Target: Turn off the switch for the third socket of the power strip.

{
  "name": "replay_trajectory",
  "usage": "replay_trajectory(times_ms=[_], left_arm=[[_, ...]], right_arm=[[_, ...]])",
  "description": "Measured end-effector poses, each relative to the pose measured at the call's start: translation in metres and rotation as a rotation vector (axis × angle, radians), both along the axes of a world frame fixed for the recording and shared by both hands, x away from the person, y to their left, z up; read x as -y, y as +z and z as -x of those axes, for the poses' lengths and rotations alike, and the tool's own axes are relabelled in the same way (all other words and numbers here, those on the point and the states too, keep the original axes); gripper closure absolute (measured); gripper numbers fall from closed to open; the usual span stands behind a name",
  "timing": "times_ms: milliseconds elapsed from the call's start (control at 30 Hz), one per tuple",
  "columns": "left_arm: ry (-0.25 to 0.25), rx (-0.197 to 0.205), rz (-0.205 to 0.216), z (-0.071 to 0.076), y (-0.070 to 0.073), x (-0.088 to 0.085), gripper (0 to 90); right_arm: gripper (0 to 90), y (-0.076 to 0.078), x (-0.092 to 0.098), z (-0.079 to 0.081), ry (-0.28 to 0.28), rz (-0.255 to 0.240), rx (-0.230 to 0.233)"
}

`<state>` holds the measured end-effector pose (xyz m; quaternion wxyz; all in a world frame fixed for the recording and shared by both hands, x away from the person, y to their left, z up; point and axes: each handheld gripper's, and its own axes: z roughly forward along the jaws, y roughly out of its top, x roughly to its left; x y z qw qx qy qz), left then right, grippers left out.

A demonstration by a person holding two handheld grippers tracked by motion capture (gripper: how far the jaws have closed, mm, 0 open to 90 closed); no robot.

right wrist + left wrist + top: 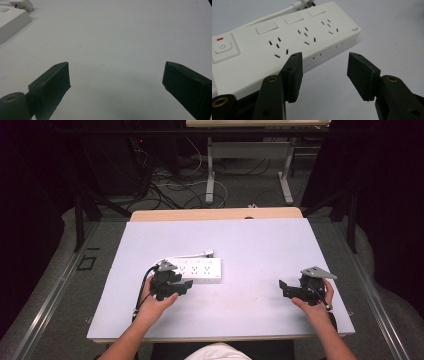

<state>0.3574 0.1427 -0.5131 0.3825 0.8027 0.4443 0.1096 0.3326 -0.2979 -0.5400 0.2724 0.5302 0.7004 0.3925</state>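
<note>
A white power strip (200, 270) lies on the white tabletop (260, 245), left of centre, with its white cable and plug (208, 253) curled behind it. In the left gripper view the strip (287, 37) shows a power button with a red light, three switches and three socket groups. My left gripper (186, 286) hovers at the strip's near left corner; its jaws (324, 58) stand partly apart with nothing between them, the left jaw over the strip's front edge. My right gripper (285, 289) rests far right, jaws (116, 66) wide open over bare table. The strip's end (10, 22) shows there too.
A wooden strip (215, 214) runs along the table's far edge. Beyond it on the floor lie tangled cables (170, 190) and a desk's metal legs (210, 175). Bare tabletop stretches between the two grippers and behind the right one.
</note>
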Motion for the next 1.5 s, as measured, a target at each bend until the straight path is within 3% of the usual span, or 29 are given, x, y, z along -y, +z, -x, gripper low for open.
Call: replay_trajectory(times_ms=[300,600,900,1067,1500], left_arm=[[0.006,-0.052,0.001,-0.010,0.013,0.013,53.6],[0.047,-0.064,0.035,-0.024,0.024,0.026,57.5],[0.063,-0.083,0.040,-0.035,0.030,0.031,61.2],[0.079,-0.099,0.070,-0.045,0.034,0.033,63.4],[0.097,-0.120,0.073,-0.065,0.036,0.044,66.0]], right_arm=[[7.0,-0.001,0.000,-0.001,-0.002,-0.011,-0.009],[7.0,-0.003,0.003,-0.003,-0.005,-0.004,-0.012],[7.1,-0.003,0.002,-0.003,-0.006,-0.007,-0.015],[7.2,-0.003,0.002,-0.003,-0.009,-0.004,-0.013],[3.1,-0.003,0.000,-0.003,0.003,-0.012,-0.016]])
